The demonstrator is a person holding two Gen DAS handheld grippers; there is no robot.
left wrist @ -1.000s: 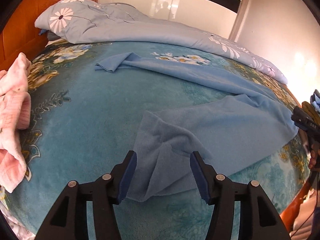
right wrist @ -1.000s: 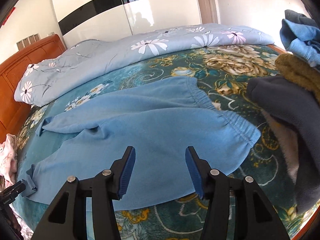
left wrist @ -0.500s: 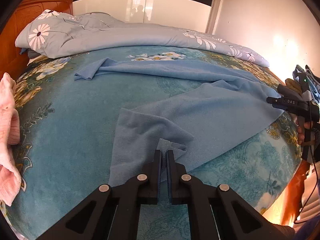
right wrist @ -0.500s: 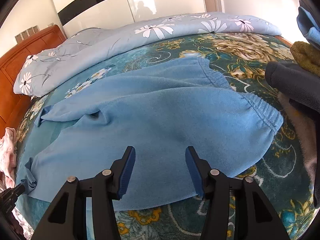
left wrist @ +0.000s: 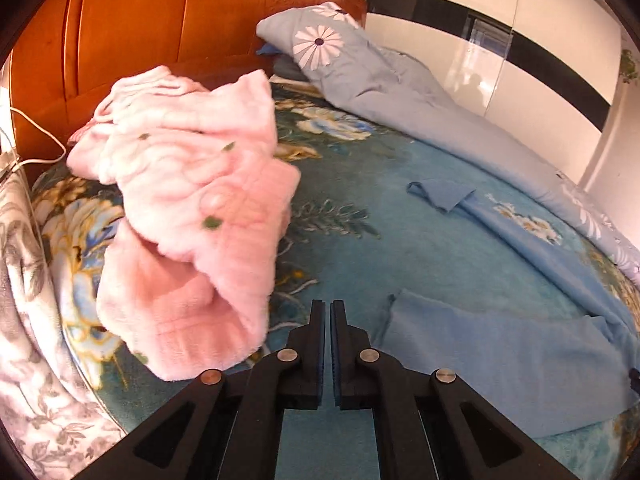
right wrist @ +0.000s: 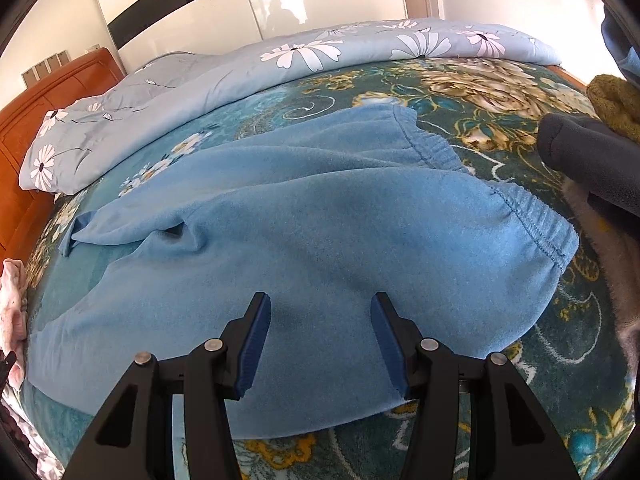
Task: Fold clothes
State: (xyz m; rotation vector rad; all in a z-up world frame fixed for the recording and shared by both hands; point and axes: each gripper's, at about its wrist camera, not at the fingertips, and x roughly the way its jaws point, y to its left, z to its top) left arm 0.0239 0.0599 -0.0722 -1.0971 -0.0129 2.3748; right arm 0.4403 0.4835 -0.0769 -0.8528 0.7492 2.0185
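Left wrist view: left gripper clenched, jaws together with nothing between them, over bare bedspread. Blue trousers lie to its right, near leg end just beside the fingers but not touching; far leg end sits further up the bed. Crumpled pink fleece garment heaped to the left, near the orange wooden headboard. Grey-blue daisy-print duvet bunched along the far side. White cable by the headboard at left edge. Glossy white wardrobe doors with a black band behind.

Right wrist view: right gripper released, jaws apart, hanging over the trousers' near leg; contact with the cloth can't be told. Trousers spread flat across the teal floral bedspread, elastic waistband to the right. Dark grey garment and an olive one piled at right edge. Duvet across the back, headboard at left.
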